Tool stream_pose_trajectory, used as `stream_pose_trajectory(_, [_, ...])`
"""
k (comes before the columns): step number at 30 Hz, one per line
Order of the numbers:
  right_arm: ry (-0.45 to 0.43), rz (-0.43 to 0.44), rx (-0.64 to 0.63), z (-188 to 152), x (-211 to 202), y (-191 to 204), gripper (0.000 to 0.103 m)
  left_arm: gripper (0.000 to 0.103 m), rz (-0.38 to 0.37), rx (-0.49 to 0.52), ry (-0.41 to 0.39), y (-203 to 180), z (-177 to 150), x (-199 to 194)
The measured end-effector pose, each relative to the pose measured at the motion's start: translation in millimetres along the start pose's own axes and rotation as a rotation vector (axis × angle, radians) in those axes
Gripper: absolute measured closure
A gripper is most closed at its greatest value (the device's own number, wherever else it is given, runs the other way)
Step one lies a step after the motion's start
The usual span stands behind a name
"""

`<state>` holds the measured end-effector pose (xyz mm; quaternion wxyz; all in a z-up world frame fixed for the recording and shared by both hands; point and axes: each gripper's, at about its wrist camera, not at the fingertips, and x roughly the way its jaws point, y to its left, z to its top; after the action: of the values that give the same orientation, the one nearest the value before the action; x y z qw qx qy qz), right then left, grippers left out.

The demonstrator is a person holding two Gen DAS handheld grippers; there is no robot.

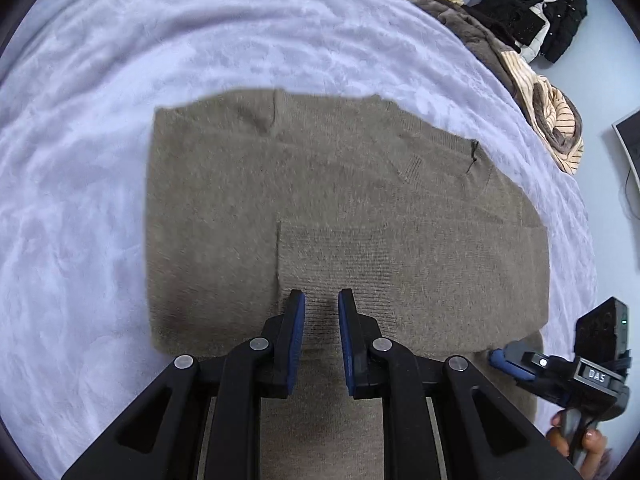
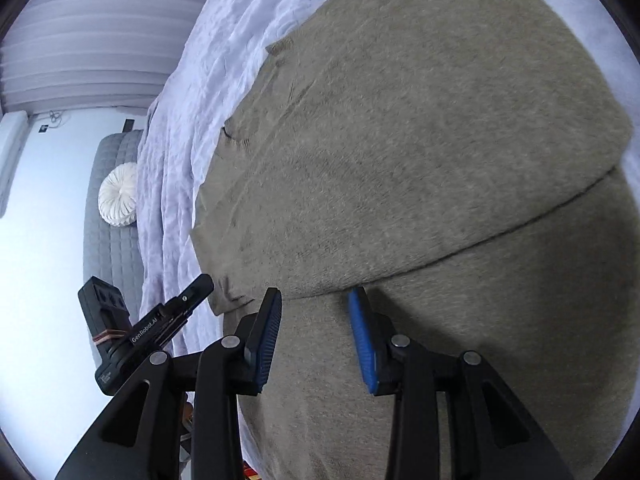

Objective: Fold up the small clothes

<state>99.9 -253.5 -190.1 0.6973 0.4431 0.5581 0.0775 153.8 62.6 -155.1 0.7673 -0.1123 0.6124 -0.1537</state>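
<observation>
A taupe knit sweater [image 1: 344,208] lies flat on the lavender bedspread [image 1: 80,160], with one layer folded over and a ribbed patch near me. My left gripper [image 1: 322,296] hovers low over that ribbed patch with its jaws a narrow gap apart; knit fills the gap, and whether the pads press on it does not show. The right wrist view shows the sweater [image 2: 420,160] with a folded edge running just past my right gripper [image 2: 316,294], whose blue pads stand wide apart and grip nothing. The left gripper [image 2: 202,282] sits by the sweater's left corner. The right gripper [image 1: 505,356] reaches the sweater's near right edge, held by a hand [image 1: 576,444].
A heap of brown and striped clothes [image 1: 532,92] lies along the bed's far right edge, with a black garment on a hanger [image 1: 552,20] beyond. Beside the bed stands a grey quilted seat [image 2: 112,240] with a round white cushion [image 2: 118,194]. Pleated curtains [image 2: 80,40] hang behind.
</observation>
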Motion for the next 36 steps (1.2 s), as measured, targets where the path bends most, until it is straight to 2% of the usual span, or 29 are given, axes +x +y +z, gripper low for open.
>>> stream_pose_trajectory(2, [-0.014, 0.033, 0.070, 2, 10, -8, 0.059, 0.085, -0.021, -0.034, 0.044, 6, -1, 13])
stream_pose_trajectory(4, [-0.041, 0.088, 0.131, 5, 17, -14, 0.062, 0.084, -0.026, -0.039, 0.032, 7, -3, 14])
stream_pose_trajectory(5, [-0.058, 0.097, 0.141, 7, 17, -14, 0.071, 0.085, -0.021, -0.033, 0.024, 6, -5, 12])
stream_pose_trajectory(6, [-0.065, 0.087, 0.136, 8, 17, -13, 0.098, 0.085, -0.009, -0.022, 0.015, 4, -7, 10])
stream_pose_trajectory(11, [-0.043, -0.016, 0.060, 2, 21, -5, 0.097, 0.085, 0.050, 0.052, 0.006, -2, -19, 9])
stream_pose_trajectory(15, [-0.039, -0.017, 0.071, 3, 24, -10, 0.096, 0.085, 0.083, 0.072, -0.007, -7, -23, 2])
stream_pose_trajectory(19, [-0.019, -0.054, -0.004, -3, 19, 5, 0.091, 0.084, 0.133, 0.116, -0.016, -10, -31, -7])
stream_pose_trajectory(20, [-0.017, -0.074, -0.036, -7, 17, 10, 0.091, 0.074, 0.144, 0.121, -0.015, -10, -33, -9])
stream_pose_trajectory(21, [-0.014, -0.090, -0.062, -10, 14, 12, 0.091, 0.048, 0.154, 0.121, -0.017, -9, -37, -11])
stream_pose_trajectory(22, [-0.009, -0.104, -0.092, -15, 12, 17, 0.091, 0.000, 0.166, 0.116, -0.030, -8, -39, -14])
stream_pose_trajectory(23, [-0.006, -0.110, -0.110, -19, 9, 19, 0.091, 0.001, 0.185, 0.113, -0.074, -8, -44, -21])
stream_pose_trajectory(24, [-0.003, -0.121, -0.131, -24, 7, 22, 0.091, 0.001, 0.191, 0.121, -0.085, -8, -47, -24])
stream_pose_trajectory(26, [0.000, -0.128, -0.158, -32, 4, 26, 0.084, 0.001, 0.194, 0.122, -0.056, -7, -51, -24])
stream_pose_trajectory(28, [0.002, -0.133, -0.172, -37, 2, 29, 0.064, 0.001, 0.205, 0.116, -0.032, -6, -57, -22])
stream_pose_trajectory(29, [0.005, -0.134, -0.177, -40, 1, 30, 0.061, 0.001, 0.216, 0.121, -0.021, -6, -60, -20])
stream_pose_trajectory(36, [0.021, -0.173, -0.190, -53, -6, 27, 0.060, 0.001, 0.259, 0.117, 0.062, 0, -79, -13])
